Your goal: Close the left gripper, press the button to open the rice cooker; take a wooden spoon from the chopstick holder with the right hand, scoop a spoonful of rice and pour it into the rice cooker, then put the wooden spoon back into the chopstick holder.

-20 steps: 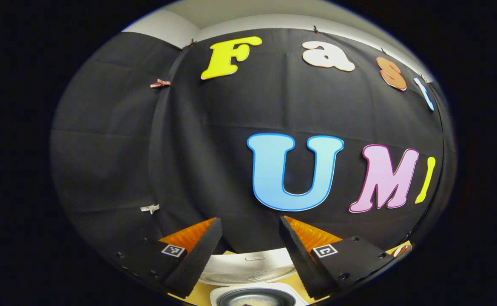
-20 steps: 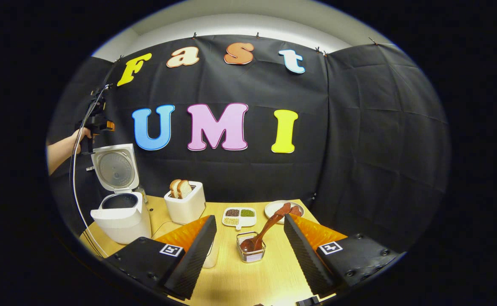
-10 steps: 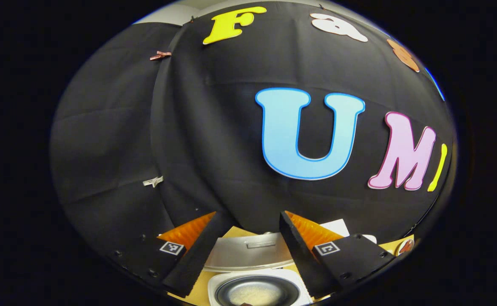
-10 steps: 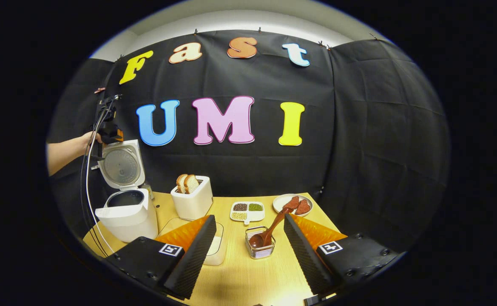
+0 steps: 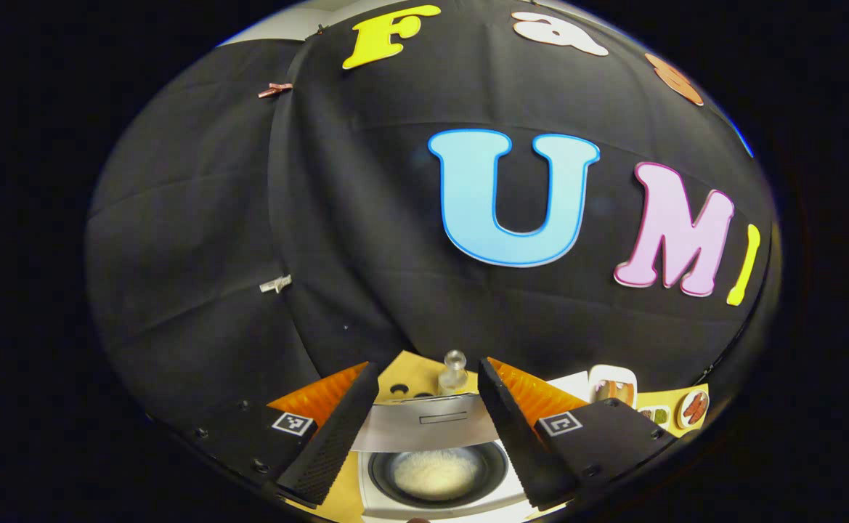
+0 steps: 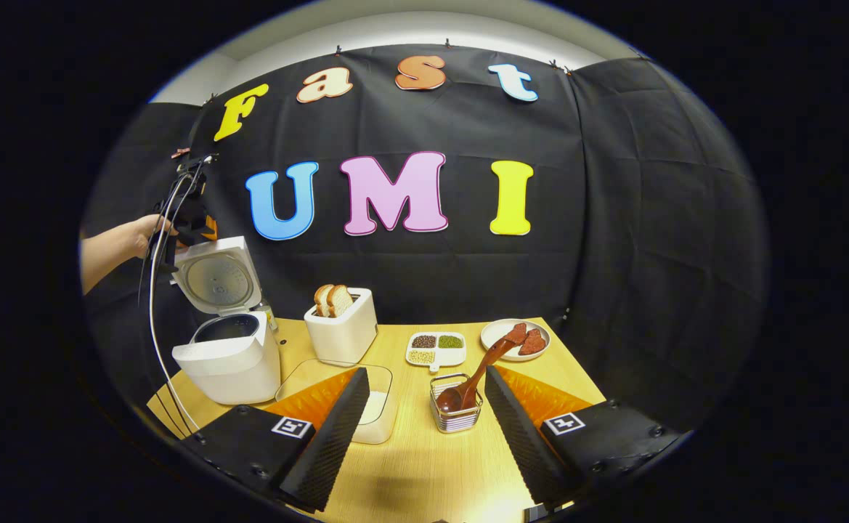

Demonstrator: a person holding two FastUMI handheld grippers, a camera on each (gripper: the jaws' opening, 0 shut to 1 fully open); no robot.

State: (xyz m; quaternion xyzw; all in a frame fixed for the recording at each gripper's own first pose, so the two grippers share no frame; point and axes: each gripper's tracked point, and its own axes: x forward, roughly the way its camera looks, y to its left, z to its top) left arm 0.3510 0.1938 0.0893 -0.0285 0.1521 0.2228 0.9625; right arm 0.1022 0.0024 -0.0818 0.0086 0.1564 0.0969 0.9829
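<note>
Left gripper view: a second ago my left claw (image 5: 428, 428) looked almost wholly at the booth wall, with just a sliver of the rice cooker (image 5: 439, 476) at the bottom edge. Now the view has tipped downward, and the open pot with a pale heap of rice (image 5: 435, 473) in its dark bowl sits between my fingers, which stand wide apart with nothing between them. The raised lid (image 5: 424, 430) lies across the gap as a grey band. A small clear bottle (image 5: 455, 370) behind the lid has come into sight, along with a white toaster (image 5: 611, 386) and a plate (image 5: 693, 408) at the right rim. The cooker's front is cut off at the bottom, and I cannot make out its button.

Right gripper view: my right claw (image 6: 428, 428) is spread wide and empty above the wooden table (image 6: 424, 472), and the scene has slid lower and closer than before. The wooden spoon (image 6: 478, 374) stands tilted in the chopstick holder (image 6: 455, 414), bowl end down, in the gap between my fingers but apart from both. A clear rice container (image 6: 344, 396) is partly hidden behind my left-hand finger. The cooker (image 6: 228, 352) stands at the table's left with its lid up. Above that lid a hand (image 6: 137, 236) holds the other gripper, which has sunk nearer the lid than a second ago; its fingers are too small and dark to judge. A divided tray of beans (image 6: 435, 349) lies beyond the holder.
</note>
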